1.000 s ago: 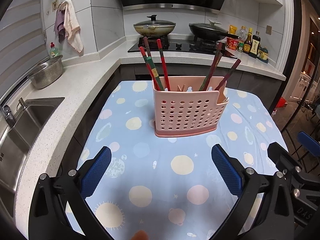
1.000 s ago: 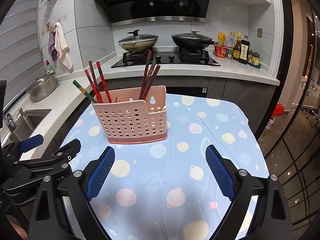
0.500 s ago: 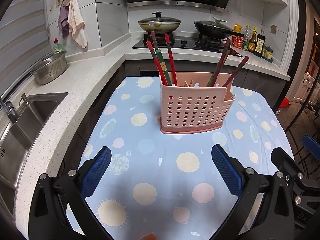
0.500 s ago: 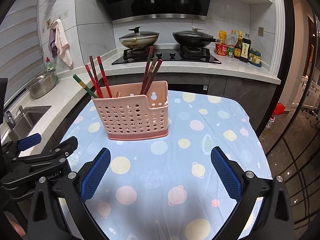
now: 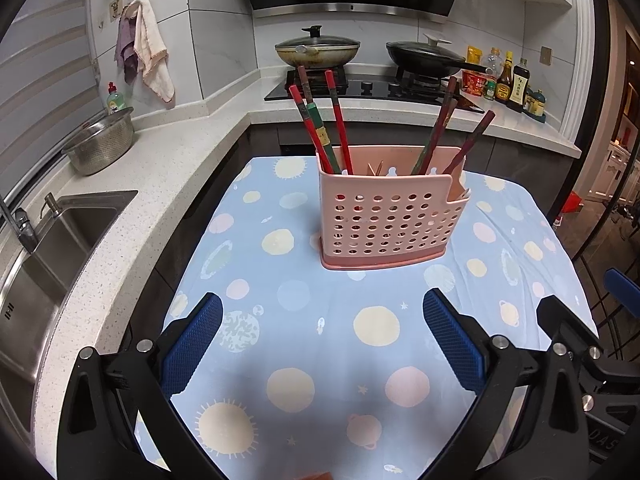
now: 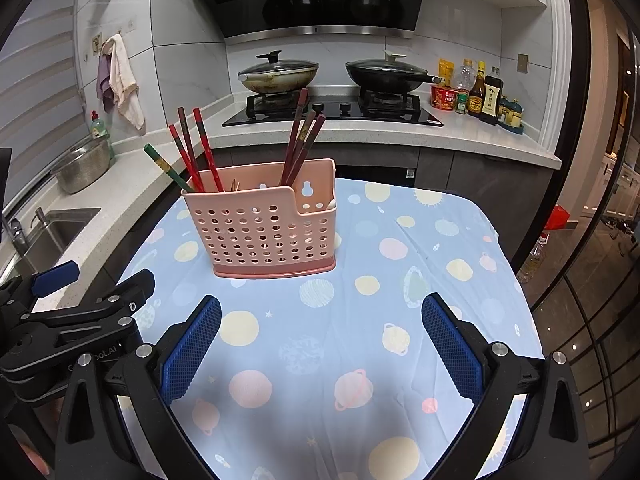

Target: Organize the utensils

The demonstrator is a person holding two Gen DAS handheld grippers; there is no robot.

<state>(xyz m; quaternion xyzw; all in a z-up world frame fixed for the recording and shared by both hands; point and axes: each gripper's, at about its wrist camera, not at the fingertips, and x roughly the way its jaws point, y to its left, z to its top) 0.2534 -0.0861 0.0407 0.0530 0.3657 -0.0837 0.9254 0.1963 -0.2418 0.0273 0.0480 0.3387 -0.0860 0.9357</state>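
Note:
A pink perforated utensil holder stands upright on the blue spotted tablecloth. Red and dark chopsticks lean out of its left compartment, and brown ones lean out of its right compartment. My left gripper hangs open over the near cloth, short of the holder, with nothing between its blue pads. My right gripper is open too, empty, in front of the holder. The left gripper's body shows at the left of the right wrist view.
A white counter with a sink and a steel colander runs along the left. Behind the table are a stove with two lidded pans and sauce bottles. Dark floor drops off at the right.
Both grippers have drawn back slightly and tilted up, so the holder sits lower in the views and the stove wall shows more. Both stay open and empty.

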